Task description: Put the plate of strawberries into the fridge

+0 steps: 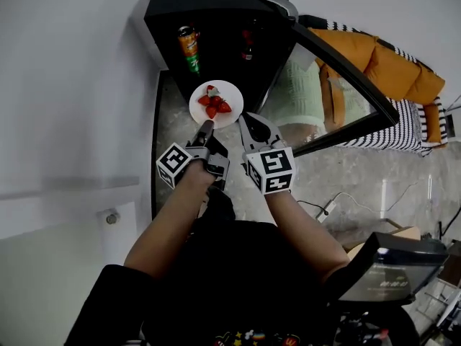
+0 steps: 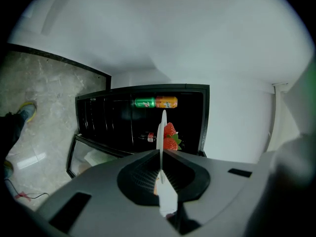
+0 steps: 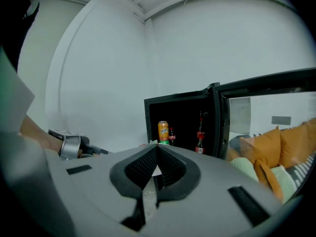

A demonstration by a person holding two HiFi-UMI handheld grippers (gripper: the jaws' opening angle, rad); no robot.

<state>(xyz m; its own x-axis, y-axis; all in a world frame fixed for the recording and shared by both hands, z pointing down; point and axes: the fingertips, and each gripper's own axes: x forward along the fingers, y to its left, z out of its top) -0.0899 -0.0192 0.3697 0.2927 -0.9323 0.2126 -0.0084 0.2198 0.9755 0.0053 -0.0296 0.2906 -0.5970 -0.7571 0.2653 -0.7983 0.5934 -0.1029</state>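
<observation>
White round plate (image 1: 232, 89), face up, bore few red strawberries (image 1: 215, 104) with green tops. Near rim pinched by left gripper (image 1: 207, 126) and right gripper (image 1: 243, 118), just before small black fridge (image 1: 216, 13); glass door (image 1: 317, 99) stood open.

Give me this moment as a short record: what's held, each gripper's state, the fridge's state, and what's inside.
held: white plate of strawberries, in front of the fridge, not yet inside
left gripper: shut on plate rim
right gripper: shut on plate rim
fridge: black, door open
inside: can, bottles
</observation>
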